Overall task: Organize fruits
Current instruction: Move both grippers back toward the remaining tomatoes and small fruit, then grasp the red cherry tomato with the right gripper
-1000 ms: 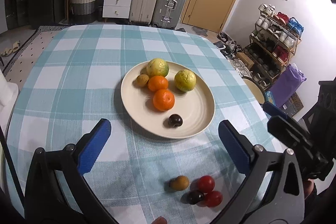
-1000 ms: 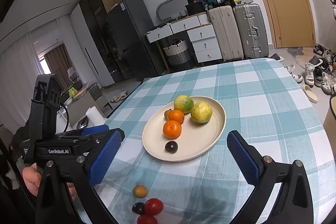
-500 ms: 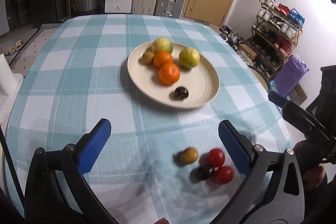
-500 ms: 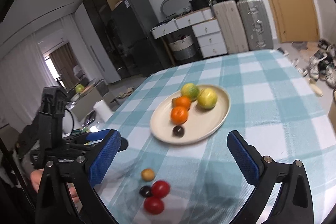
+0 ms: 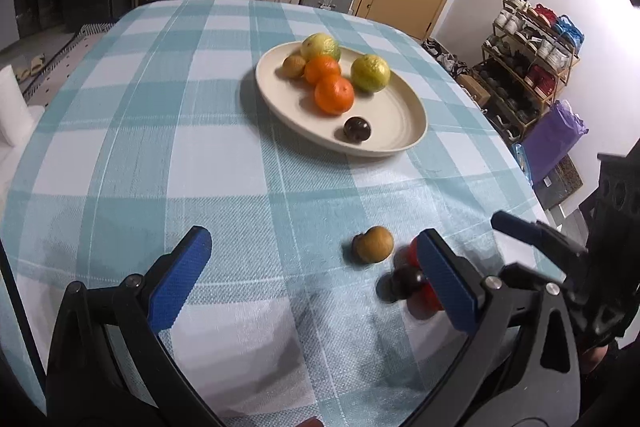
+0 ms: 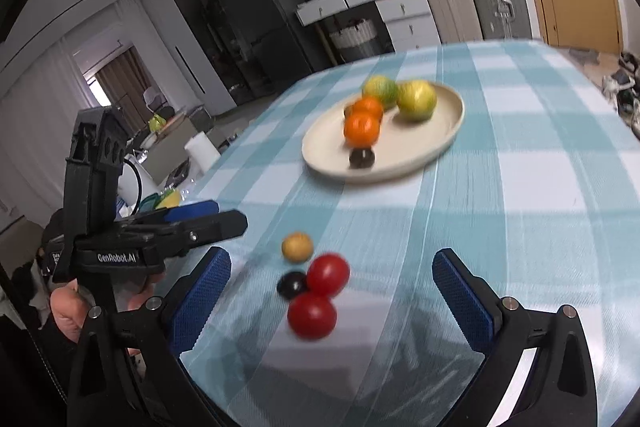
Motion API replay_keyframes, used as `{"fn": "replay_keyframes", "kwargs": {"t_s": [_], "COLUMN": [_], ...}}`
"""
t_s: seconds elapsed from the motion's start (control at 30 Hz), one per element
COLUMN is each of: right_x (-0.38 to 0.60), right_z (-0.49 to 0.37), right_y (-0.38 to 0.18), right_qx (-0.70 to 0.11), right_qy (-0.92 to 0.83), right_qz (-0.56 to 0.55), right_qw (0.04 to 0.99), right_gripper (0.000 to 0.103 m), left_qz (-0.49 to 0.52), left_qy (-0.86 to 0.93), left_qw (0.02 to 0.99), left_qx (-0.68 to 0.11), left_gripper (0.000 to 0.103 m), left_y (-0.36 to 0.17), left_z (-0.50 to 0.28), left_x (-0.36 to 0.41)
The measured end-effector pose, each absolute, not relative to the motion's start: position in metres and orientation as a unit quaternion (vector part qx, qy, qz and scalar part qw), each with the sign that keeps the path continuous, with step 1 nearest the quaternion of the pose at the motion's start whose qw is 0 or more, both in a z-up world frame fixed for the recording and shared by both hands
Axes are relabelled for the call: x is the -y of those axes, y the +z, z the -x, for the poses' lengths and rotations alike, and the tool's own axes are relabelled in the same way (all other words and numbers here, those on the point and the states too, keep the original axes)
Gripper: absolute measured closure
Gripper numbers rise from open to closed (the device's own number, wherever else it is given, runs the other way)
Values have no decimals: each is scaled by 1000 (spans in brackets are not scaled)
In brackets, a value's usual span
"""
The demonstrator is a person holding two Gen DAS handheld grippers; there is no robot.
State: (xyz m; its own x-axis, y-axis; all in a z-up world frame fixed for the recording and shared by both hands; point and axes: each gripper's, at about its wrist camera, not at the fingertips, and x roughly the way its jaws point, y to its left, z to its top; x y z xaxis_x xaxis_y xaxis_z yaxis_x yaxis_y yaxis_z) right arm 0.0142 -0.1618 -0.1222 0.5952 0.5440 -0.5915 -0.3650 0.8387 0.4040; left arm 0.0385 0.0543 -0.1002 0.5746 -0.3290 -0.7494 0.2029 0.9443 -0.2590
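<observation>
Handling, largest first:

- Plate [image 6: 448, 131], cream, well ahead of both tools: stiff, breakable; no need to lift
- On plate: 2 yellow-green citrus [image 5: 370, 73], 2 oranges [image 5: 334, 95], 1 small brown fruit [image 5: 294, 65], 1 dark plum [image 5: 357, 129]. Citrus and oranges likely firm, fairly heavy, too round to pinch anywhere but across the middle
- Loose on checked cloth [image 6: 520, 227], just ahead of right gripper [image 6: 332, 291] and between its pads: 2 red tomatoes [image 6: 312, 315], 1 brown fruit [image 6: 297, 246], 1 dark berry [image 6: 292, 283]. Tomatoes and berry touching in a cluster; brown fruit just beyond, slightly apart
- Tomatoes: probably light, smooth, slippery, thin-skinned; grip across widest part, gentle squeeze, no crushing
- Brown fruit: likely firmer, matt skin, easiest hold
- Berry: smallest, soft, apt to roll; centre carefully between pads

Tool state:

- Right gripper: pads wide apart, holding nothing
- Left gripper [image 5: 316, 279]: pads wide apart, holding nothing; loose cluster at its right pad, partly hidden behind it

Count: 6 fruits on plate, 4 off plate, 10 total
</observation>
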Motion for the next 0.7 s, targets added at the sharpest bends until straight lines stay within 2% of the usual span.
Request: {"fn": "replay_keyframes", "kwargs": {"t_s": [0.33,0.47,0.6,0.7], "right_x": [153,146,141,140], "right_z": [-2,-2,0,0], "right_y": [-135,-141,-143,-144], "right_qx": [-380,-392,-394,-393], "right_qy": [268,276,279,294], "right_qz": [-112,-103,-93,-93], "right_qw": [878,872,871,866], "right_gripper": [3,22,29,43], "left_qz": [88,90,91,94], "left_qy": [-143,-149,-153,-156], "left_qw": [881,878,875,873], "left_qx": [-442,-447,-450,-453], "left_gripper": [1,1,1,1], "left_y": [-107,-109,-111,-112], "left_z": [-41,-40,-39,-39], "left_x": [-67,-66,-65,-64]}}
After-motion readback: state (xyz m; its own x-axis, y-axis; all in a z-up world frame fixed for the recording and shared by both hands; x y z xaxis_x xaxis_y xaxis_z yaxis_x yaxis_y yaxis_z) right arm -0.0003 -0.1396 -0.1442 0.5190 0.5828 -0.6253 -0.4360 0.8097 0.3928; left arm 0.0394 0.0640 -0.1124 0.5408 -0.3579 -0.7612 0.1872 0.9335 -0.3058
